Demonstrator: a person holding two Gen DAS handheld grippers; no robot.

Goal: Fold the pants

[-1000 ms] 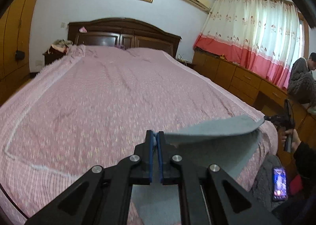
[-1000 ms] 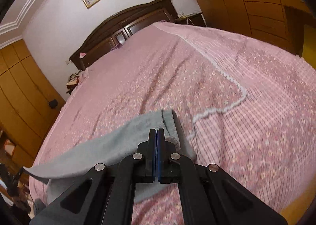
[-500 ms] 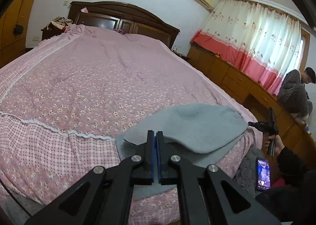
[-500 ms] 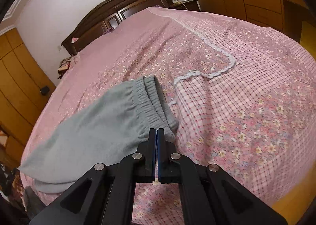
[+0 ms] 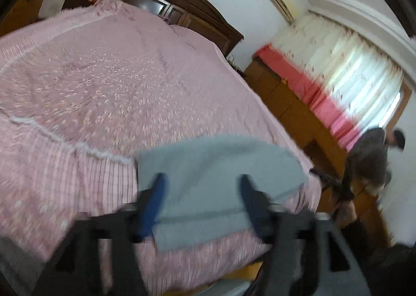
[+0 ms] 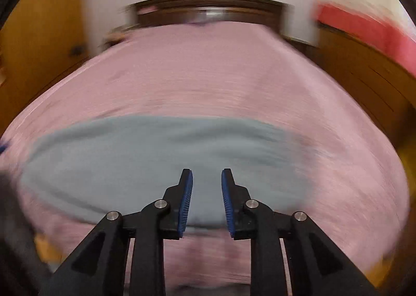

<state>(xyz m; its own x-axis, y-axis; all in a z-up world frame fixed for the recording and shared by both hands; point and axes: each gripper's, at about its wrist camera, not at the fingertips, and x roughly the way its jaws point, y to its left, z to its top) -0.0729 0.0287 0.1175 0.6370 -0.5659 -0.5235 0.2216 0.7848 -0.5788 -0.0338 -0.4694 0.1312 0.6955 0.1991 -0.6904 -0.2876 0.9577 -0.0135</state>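
The grey pants lie folded flat on the pink bedspread near the foot edge of the bed. They also show in the right wrist view, blurred by motion. My left gripper is open and empty, its jaws wide apart just above the near part of the pants. My right gripper is open and empty, hovering over the near edge of the pants. Neither gripper holds cloth.
The pink bed fills most of both views, with a dark wooden headboard at the far end. Wooden cabinets run along the right under curtains. A seated person is at the right. Wooden wardrobes stand left.
Both grippers opened and let go of the pants, which now lie flat on the bed. Both grippers have pulled back and swung; the views are motion-blurred.
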